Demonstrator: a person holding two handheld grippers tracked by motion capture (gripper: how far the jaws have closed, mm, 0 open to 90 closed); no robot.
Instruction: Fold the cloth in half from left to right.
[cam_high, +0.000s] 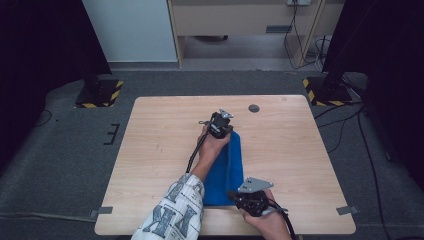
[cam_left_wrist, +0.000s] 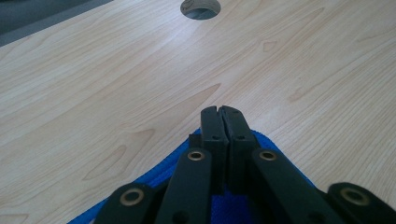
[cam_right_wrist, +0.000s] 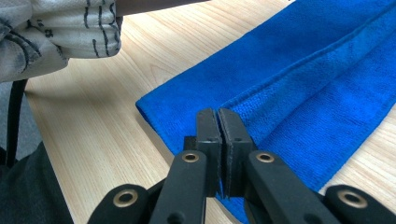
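Pinching a folded blue towel (cam_high: 227, 170) at both ends, the left gripper (cam_high: 220, 123) is clamping the far edge and the right gripper (cam_high: 239, 195) the near edge, fingers (cam_right_wrist: 219, 140) pressed together on cloth. The towel is lying mid-surface (cam_high: 165, 135); both grips are probably needing equal tension and level lifting so the fold is staying aligned.

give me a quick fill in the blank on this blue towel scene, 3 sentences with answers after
1. The folded towel on the wooden table is ____ in colour.
2. The jaws of the left gripper are ____, at the towel's far end.
3. The right gripper is at the towel's ____ end, the one closest to the person.

Missing words: blue; shut; near
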